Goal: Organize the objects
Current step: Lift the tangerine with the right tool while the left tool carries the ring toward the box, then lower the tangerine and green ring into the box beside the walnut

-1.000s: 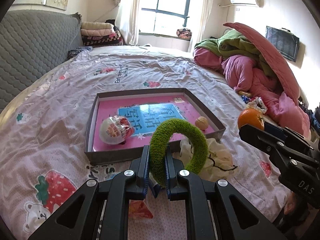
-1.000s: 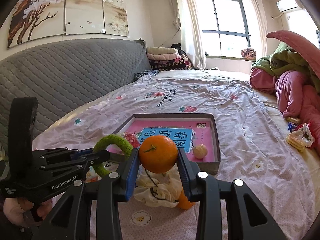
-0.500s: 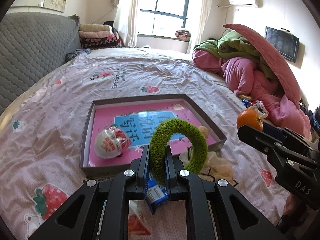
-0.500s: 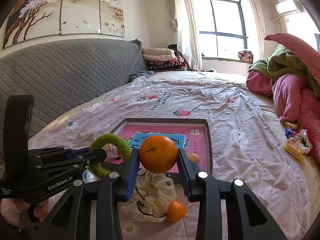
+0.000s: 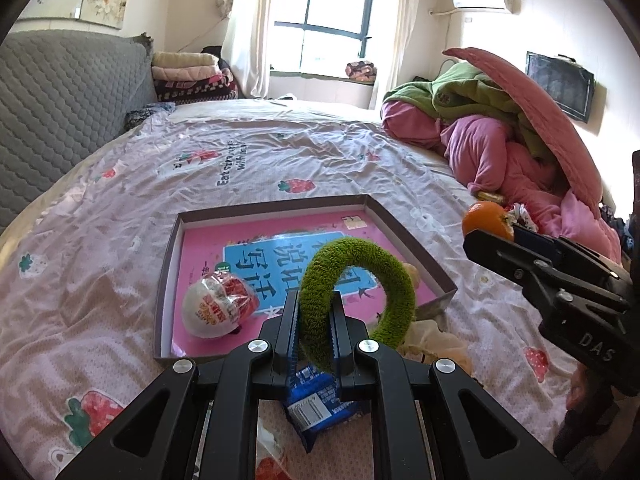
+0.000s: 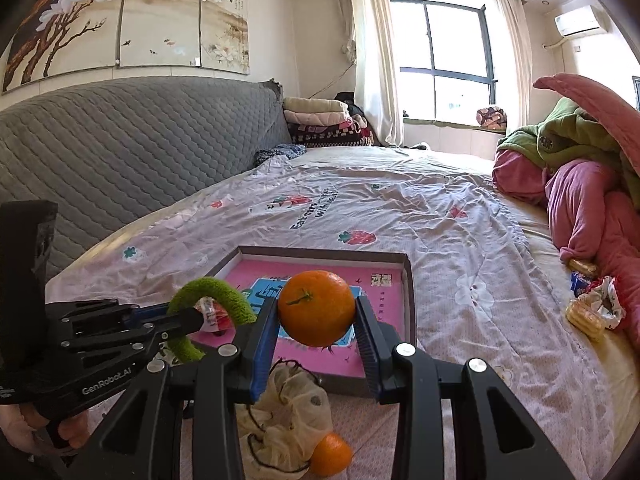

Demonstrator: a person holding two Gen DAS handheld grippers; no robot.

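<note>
Both tools have advanced toward the tray: left tool still pinching the green ring, right tool the orange.

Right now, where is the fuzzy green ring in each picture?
Left wrist view: the green ring stands bottom centre, pinched in the left gripper.
Right wrist view: the same ring sits lower left.
Shared landmark: the pink-lined box behind it.
</note>
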